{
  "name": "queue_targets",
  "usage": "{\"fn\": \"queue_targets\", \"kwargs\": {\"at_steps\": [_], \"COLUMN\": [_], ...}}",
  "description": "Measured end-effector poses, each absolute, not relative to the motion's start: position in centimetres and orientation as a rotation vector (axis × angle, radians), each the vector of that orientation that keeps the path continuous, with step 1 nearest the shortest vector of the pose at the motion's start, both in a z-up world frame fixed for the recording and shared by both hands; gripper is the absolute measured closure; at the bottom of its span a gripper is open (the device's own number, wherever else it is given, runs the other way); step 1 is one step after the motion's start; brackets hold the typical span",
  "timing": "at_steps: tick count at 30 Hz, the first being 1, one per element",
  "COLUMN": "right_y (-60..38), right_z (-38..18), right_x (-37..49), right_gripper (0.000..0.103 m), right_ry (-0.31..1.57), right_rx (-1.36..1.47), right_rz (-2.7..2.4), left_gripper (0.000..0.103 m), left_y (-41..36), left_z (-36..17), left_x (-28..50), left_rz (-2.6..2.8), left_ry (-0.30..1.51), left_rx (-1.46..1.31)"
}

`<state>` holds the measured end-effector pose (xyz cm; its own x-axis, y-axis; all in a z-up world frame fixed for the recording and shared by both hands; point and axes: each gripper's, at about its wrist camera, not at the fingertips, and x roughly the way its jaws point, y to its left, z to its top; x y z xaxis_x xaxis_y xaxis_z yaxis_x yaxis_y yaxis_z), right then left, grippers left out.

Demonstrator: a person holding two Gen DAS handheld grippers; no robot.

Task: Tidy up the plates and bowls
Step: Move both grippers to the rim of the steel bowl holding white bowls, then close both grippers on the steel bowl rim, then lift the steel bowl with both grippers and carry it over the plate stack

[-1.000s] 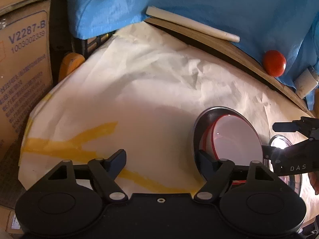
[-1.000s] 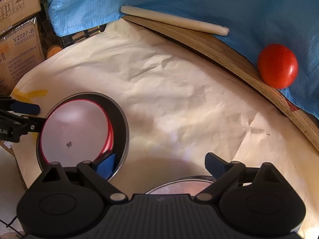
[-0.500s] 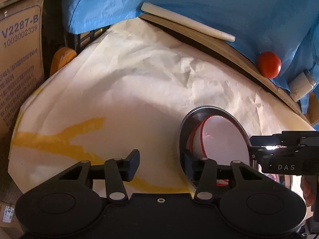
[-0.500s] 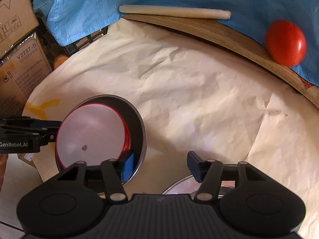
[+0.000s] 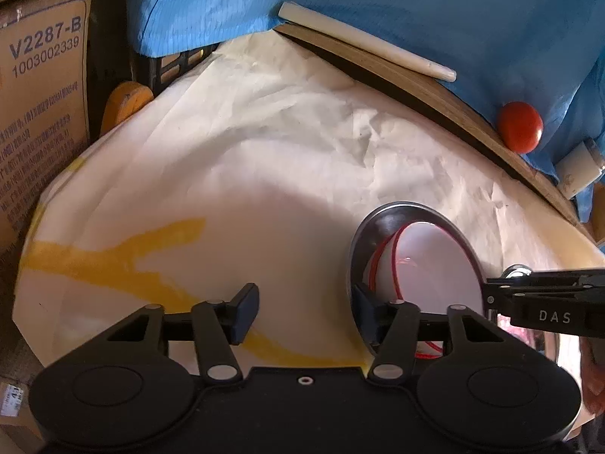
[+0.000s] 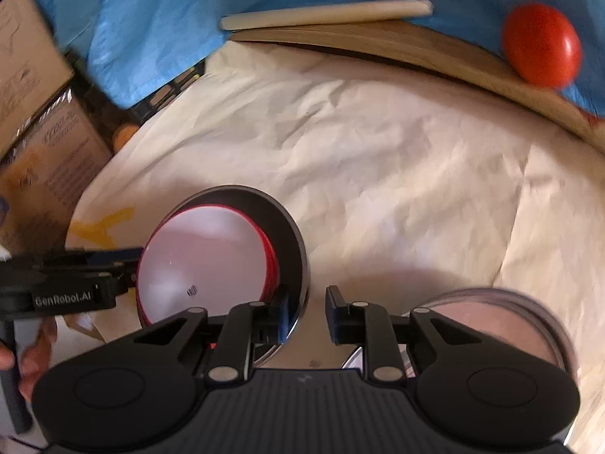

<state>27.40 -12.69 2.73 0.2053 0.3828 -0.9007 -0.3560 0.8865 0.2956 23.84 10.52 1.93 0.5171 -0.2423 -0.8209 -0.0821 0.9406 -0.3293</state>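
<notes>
A steel bowl [image 5: 378, 227] [image 6: 281, 219] sits on the paper with a white red-rimmed bowl [image 5: 435, 265] [image 6: 204, 265] nested crookedly inside. My left gripper [image 5: 304, 308] [image 6: 75, 280] straddles its left rim, one finger inside and the other well clear on the paper. Its jaws are opening slightly and do not press the rim. My right gripper [image 6: 306, 314] [image 5: 544, 295] straddles the right rim. Those jaws are closing with the rim between them, and a small gap still shows at the outer finger. A second steel bowl [image 6: 491, 325] lies just right of it.
Crumpled pale paper [image 5: 264, 151] with yellow streaks covers the table. A wooden board [image 6: 378, 38], white rod [image 5: 363, 45], red tomato [image 5: 520, 132] [image 6: 540, 45] and blue cloth [image 5: 378, 0] line the back. Cardboard boxes [image 5: 41, 113] stand at the left.
Both grippers' jaws have narrowed from wide. The right gripper rolled and drew in around the steel bowl's right rim. The left gripper's right finger now sits inside the left rim.
</notes>
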Motion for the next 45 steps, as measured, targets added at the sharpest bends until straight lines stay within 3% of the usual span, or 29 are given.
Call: {"fn": "queue_targets", "kwargs": {"at_steps": [4,6,9,15,32,45], "right_y": [-13.5,-13.8,-13.8,-13.9,-15.2,-18.5], "right_z": [2.4,2.3,2.4,2.4,2.4,4.7], "right_x": [27.8,28.0,28.0,27.6,27.5,26.4], "right_gripper": [0.079,0.079,0.079,0.090,0.090,0.089], "right_ry": [1.314,1.332,1.339,1.352,1.365,1.294], "right_rx": [0.120,0.155,0.159,0.206,0.336,0.383], "right_rz": [0.491,0.478,0.480,0.467,0.428,0.438], "left_gripper": [0.065,0.080,0.093,0.094,0.097,0.097], "left_y": [10.3,10.0,9.1,9.1,9.7,7.1], "left_z": [2.1,2.3,2.6,2.6,2.6,5.4], "left_x": [23.9,23.9,23.7,23.9,24.5,23.6], "left_rz": [-0.120,-0.138,-0.152,-0.139,-0.124,-0.154], "left_ry": [1.033,1.029,1.016,1.023,1.122,1.077], "left_rx": [-0.371,-0.369,-0.350,-0.379,-0.471,-0.425]}}
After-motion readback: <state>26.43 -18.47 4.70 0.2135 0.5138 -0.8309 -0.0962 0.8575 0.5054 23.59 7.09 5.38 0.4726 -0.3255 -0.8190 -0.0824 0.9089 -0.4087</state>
